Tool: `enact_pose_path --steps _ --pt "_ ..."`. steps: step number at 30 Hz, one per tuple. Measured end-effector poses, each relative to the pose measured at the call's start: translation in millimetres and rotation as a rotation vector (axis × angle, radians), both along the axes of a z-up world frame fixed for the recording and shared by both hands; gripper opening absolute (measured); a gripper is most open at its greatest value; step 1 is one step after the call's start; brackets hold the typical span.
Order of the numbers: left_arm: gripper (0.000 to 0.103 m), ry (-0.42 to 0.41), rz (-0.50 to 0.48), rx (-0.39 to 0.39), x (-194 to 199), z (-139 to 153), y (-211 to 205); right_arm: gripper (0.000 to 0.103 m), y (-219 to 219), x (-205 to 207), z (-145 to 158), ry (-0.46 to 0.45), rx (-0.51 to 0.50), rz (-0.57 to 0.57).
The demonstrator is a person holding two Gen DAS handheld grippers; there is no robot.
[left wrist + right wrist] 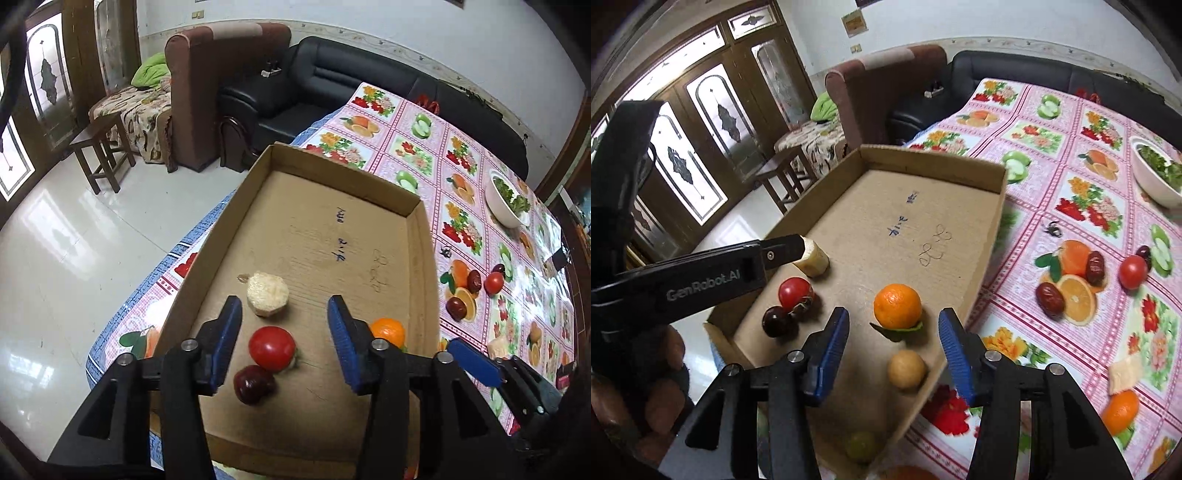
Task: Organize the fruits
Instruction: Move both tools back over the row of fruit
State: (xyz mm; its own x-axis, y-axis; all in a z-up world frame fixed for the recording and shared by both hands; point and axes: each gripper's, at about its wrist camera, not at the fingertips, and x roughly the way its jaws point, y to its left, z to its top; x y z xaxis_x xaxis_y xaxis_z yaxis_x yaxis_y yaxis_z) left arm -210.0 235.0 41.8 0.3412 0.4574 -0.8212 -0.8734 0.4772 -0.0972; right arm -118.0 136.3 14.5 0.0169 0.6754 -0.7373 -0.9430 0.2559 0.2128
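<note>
A shallow cardboard tray (343, 166) lies on the fruit-print tablecloth. It holds a pale cut piece (267, 293), a red tomato (272, 348), a dark round fruit (254, 384) and an orange (897, 304) with a leaf. A small tan fruit (907, 369) and a green grape (860, 446) lie nearer the tray's front. My left gripper (284, 306) hangs open above the tomato and touches nothing. My right gripper (894, 315) is open over the orange and tan fruit, gripping neither. On the cloth lie another tomato (1132, 271), two dates (1050, 299) and a second orange (1119, 411).
A white bowl of greens (1158, 177) stands at the far right of the table. A pale block (1123, 373) lies by the loose orange. The tray overhangs the table's left edge above the tiled floor. A black sofa (332, 74) and a brown armchair (207, 92) stand behind.
</note>
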Motion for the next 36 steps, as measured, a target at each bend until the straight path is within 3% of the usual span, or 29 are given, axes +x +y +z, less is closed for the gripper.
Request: enact_pose_path --steps 12,36 --pt "0.050 0.025 -0.057 0.028 17.3 3.7 -27.7 0.054 -60.7 33.6 16.9 0.024 0.051 -0.134" --pt "0.054 0.035 -0.207 0.018 57.5 1.4 -85.7 0.057 -169.8 102.1 0.5 0.064 0.043 -0.400"
